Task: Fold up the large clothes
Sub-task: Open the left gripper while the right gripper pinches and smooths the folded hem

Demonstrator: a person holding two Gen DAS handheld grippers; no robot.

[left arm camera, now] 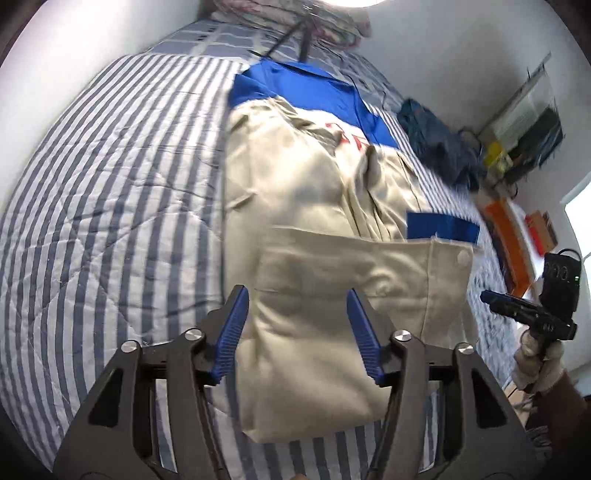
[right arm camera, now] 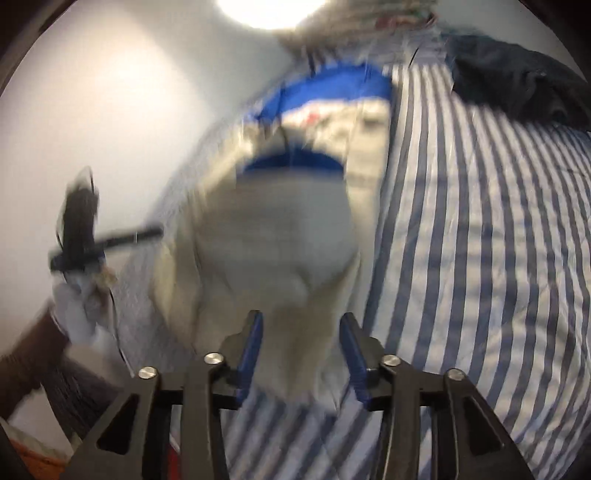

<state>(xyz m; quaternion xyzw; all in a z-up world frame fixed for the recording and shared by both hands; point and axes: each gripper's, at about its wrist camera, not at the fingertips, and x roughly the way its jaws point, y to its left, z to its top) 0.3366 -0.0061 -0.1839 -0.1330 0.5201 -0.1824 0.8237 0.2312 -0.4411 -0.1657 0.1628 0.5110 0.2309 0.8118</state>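
A large cream jacket (left arm camera: 295, 177) with blue panels and red lettering lies lengthwise on the striped bedcover (left arm camera: 110, 192). Its near part is folded over, with a snap button (left arm camera: 461, 257) at the corner. My left gripper (left arm camera: 295, 295) hovers open over this near fold, and the pads are not pressing the cloth. In the blurred right wrist view my right gripper (right arm camera: 301, 319) also stands open above the jacket's (right arm camera: 280, 236) near end. Each gripper shows in the other's view, held in a gloved hand: the right one (left arm camera: 528, 314) off the bed's right side, the left one (right arm camera: 77, 236) at the left.
A dark blue heap of clothes (left arm camera: 439, 147) lies on the bed right of the jacket, also in the right wrist view (right arm camera: 517, 85). Folded blankets (left arm camera: 295, 18) are stacked at the far end. A white wall runs along the left; cluttered shelves (left arm camera: 524, 129) stand at the right.
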